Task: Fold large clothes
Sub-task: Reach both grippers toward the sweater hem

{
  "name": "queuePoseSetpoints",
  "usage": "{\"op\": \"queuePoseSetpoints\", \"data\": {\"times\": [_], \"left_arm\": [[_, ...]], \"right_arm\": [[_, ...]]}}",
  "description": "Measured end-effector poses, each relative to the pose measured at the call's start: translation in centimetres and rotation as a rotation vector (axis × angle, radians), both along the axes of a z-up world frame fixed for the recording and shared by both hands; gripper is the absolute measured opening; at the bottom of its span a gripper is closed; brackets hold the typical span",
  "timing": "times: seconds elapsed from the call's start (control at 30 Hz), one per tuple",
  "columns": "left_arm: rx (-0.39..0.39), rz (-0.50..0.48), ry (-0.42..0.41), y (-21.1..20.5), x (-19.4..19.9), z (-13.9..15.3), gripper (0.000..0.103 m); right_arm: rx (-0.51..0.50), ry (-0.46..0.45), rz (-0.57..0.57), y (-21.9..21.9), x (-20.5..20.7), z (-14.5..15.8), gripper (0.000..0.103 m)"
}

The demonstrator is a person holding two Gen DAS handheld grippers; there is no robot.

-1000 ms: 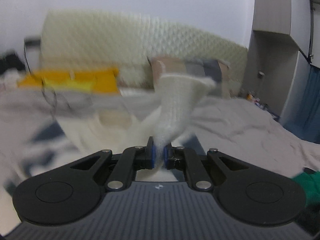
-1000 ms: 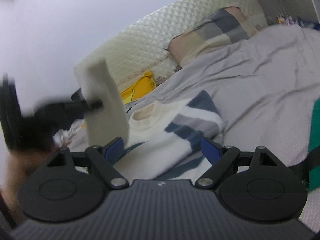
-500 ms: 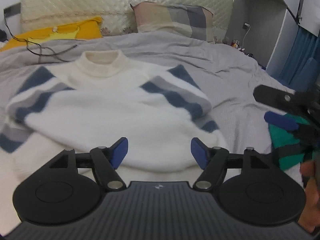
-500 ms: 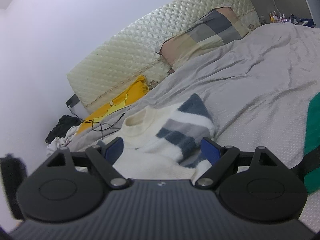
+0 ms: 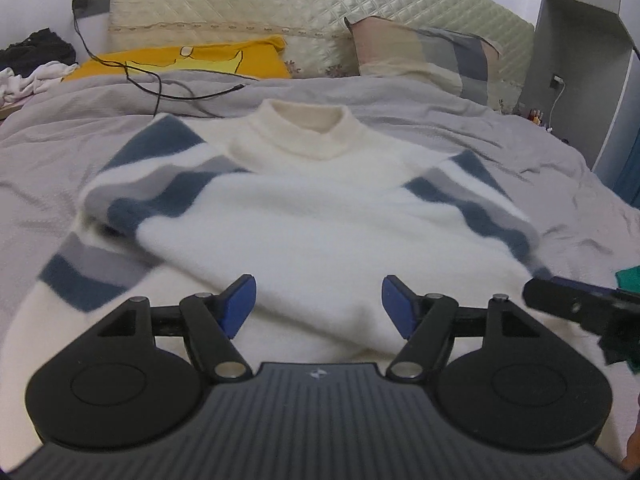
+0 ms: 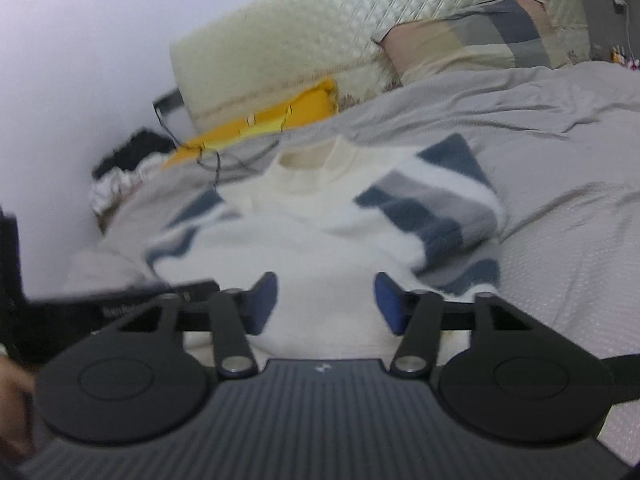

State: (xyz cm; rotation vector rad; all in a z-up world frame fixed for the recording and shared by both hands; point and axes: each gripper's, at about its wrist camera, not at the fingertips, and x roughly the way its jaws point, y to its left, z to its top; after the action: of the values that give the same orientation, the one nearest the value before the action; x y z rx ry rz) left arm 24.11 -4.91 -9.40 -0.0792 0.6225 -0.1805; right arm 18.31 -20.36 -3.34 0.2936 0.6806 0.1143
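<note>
A cream sweater (image 5: 320, 216) with blue and grey striped sleeves lies on the grey bed, collar away from me, both sleeves folded in over the body. It also shows in the right wrist view (image 6: 320, 248). My left gripper (image 5: 319, 304) is open and empty just above the sweater's near part. My right gripper (image 6: 325, 302) is open and empty over the sweater's near part too. The right gripper's finger shows at the right edge of the left wrist view (image 5: 576, 304). The left gripper shows blurred at the left of the right wrist view (image 6: 120, 300).
The grey bedspread (image 5: 520, 152) spreads around the sweater. A yellow garment (image 5: 180, 60), a black cable (image 5: 160, 88) and a patchwork pillow (image 5: 424, 52) lie by the quilted headboard (image 5: 280, 4). A green cloth (image 5: 628, 276) lies at the right. A cabinet (image 5: 580, 60) stands far right.
My left gripper let go of the cream sleeve it held up; the sleeve now lies folded on the sweater. Both grippers have come low over the sweater's near part.
</note>
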Motion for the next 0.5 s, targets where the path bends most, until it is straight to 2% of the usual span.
{"op": "queuePoseSetpoints", "data": {"times": [0.2,0.3,0.5], "left_arm": [[0.05,0.007,0.055,-0.7,2.1,-2.4,0.074],[0.041,0.024,0.078,-0.7,2.5,-2.8,0.074],[0.024,0.037,0.1,-0.4,2.6,-3.0,0.074]], "right_arm": [[-0.026,0.101,-0.013,-0.3,1.7,-3.3,0.039],[-0.004,0.149,-0.014,-0.7,2.3,-4.9,0.038],[-0.012,0.161,0.006,-0.5,2.2,-5.8,0.039]]}}
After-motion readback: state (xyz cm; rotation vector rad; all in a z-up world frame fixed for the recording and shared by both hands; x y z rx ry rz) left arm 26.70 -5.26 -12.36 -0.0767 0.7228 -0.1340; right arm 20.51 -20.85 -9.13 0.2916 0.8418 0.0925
